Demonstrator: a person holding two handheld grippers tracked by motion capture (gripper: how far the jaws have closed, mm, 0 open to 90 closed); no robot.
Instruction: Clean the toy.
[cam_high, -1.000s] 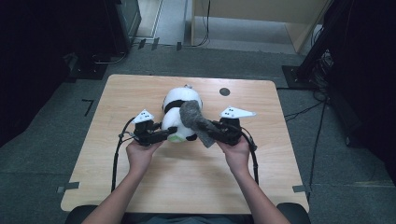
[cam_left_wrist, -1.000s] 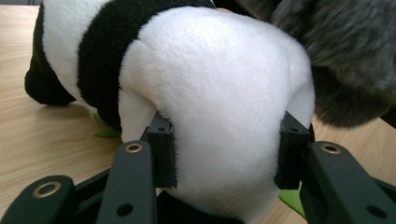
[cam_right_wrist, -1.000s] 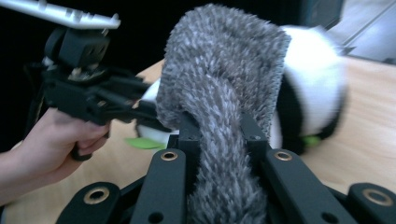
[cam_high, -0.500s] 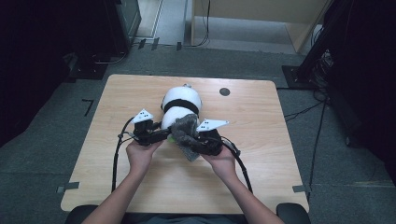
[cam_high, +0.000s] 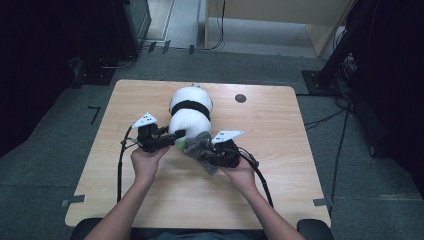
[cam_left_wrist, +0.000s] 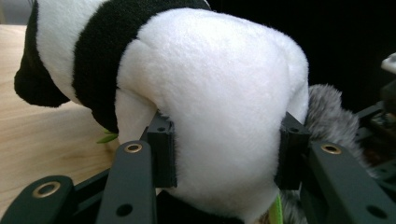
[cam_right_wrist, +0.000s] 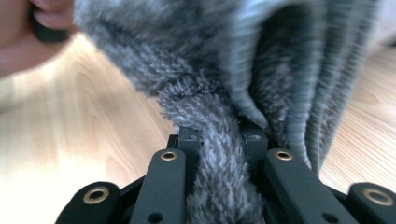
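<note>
Near the middle of the high view, slightly above centre: a plush panda lying on the wooden worktop, white with a black band. No readable writing, label or brand anywhere.

Just left of frame centre: left gripper, jaws spread wide around the panda's white rounded end, pads pressing into the fur on both sides as seen in the left gripper view.

Just below centre: right gripper, jaws drawn narrow, pinching a fold of fuzzy grey knit cloth. In the high view, the cloth bunched against the panda's near end, touching it.

Toward the upper right of the worktop: a small dark round spot. At lower left and lower right corners: grey tape strips.
</note>
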